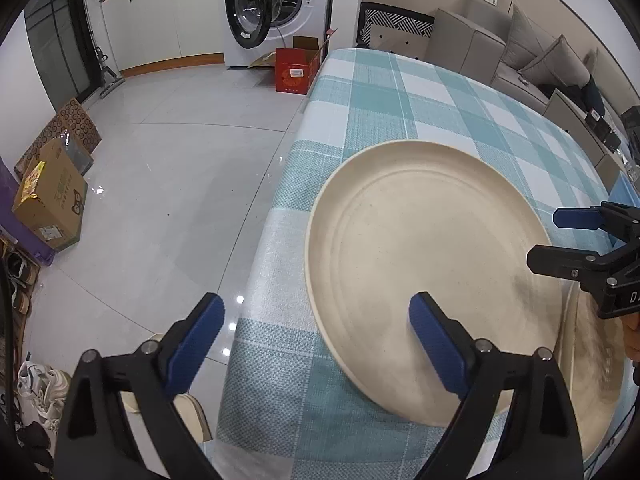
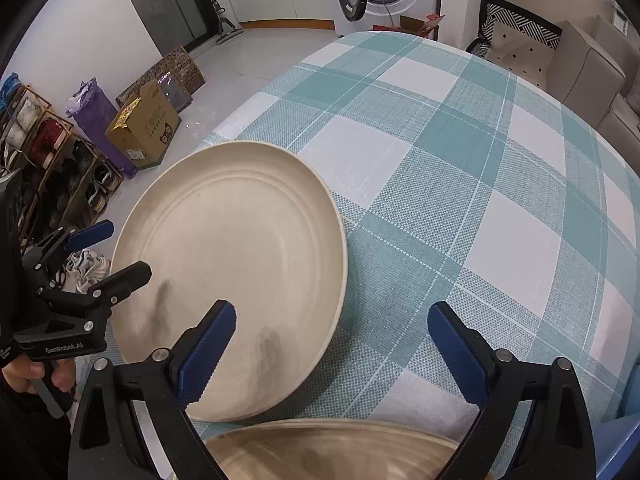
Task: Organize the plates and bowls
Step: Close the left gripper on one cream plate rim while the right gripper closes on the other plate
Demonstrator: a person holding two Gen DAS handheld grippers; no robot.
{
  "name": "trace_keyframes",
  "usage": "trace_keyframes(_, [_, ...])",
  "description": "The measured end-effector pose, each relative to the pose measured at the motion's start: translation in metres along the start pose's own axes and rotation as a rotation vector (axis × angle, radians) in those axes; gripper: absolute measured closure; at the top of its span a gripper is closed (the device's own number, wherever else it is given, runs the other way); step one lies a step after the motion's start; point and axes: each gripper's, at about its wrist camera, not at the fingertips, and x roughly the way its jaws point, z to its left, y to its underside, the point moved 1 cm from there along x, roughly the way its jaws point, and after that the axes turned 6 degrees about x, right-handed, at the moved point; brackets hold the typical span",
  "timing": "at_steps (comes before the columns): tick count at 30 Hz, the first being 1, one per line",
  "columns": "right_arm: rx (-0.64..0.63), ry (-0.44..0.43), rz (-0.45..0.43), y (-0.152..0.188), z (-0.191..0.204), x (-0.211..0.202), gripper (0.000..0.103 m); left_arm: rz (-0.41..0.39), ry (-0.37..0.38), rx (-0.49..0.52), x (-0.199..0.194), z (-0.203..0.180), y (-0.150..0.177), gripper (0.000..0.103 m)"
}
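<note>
Nearest, a tan bowl (image 2: 332, 448) sits at the table's front edge under the right gripper (image 2: 332, 356), whose jaws gape wide, holding nothing. Left gripper (image 1: 316, 344) likewise spread wide, empty. Beyond lies a cream plate (image 1: 432, 280) on the checked tablecloth (image 2: 460, 160), by the table's left edge

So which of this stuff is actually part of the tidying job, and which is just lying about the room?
Part of the job:
- cream plate on the checked tablecloth
- second, darker dish nearest the cameras
- left claw and right claw, both open and empty

Just lying about:
- washing machine
- red box
- cardboard box
- shoe rack
- sofa
</note>
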Motion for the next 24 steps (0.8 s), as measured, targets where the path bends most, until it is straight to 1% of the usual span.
trace_keyframes(1, [-0.004,0.003,0.002,0.0,0.0,0.001,0.008,-0.001,0.0,0.002,0.0,0.0,0.001,0.01])
trace_keyframes(3, [-0.008,0.0,0.009,0.002,0.002,0.002,0.011,-0.003,0.007,0.009,0.0,-0.001,0.001,0.017])
trace_keyframes(6, [-0.015,-0.007,0.014,0.003,0.004,0.003,0.017,-0.01,0.008,0.017,-0.002,-0.002,0.001,0.018])
trace_keyframes(7, [-0.016,-0.006,0.015,0.003,0.004,0.004,0.02,-0.011,0.01,0.019,-0.002,-0.002,0.001,0.019])
trace_keyframes(8, [-0.017,-0.008,0.016,0.003,0.005,0.004,0.023,-0.012,0.014,0.02,-0.003,-0.002,0.002,0.023])
trace_keyframes(9, [-0.014,-0.007,0.02,0.004,0.005,0.005,0.024,-0.011,0.014,0.02,-0.003,-0.002,0.002,0.026])
trace_keyframes(10, [-0.012,-0.006,0.023,0.004,0.005,0.006,0.024,-0.007,0.012,0.021,-0.003,-0.002,0.002,0.027])
trace_keyframes(12, [-0.019,-0.001,0.025,0.005,0.007,0.006,0.028,-0.006,0.012,0.026,-0.004,-0.003,0.003,0.036])
trace_keyframes(15, [-0.026,0.007,0.022,0.007,0.009,0.006,0.03,0.001,0.017,0.021,-0.003,-0.002,0.005,0.043])
trace_keyframes(18, [-0.033,0.009,0.018,0.008,0.01,0.005,0.036,0.001,0.017,0.019,-0.005,-0.002,0.007,0.048])
trace_keyframes(20, [-0.038,0.008,0.009,0.009,0.01,0.004,0.045,-0.001,0.019,0.019,-0.006,-0.002,0.007,0.051])
trace_keyframes(24, [-0.034,0.003,0.007,0.01,0.009,0.003,0.049,-0.002,0.014,0.022,-0.008,-0.001,0.008,0.06])
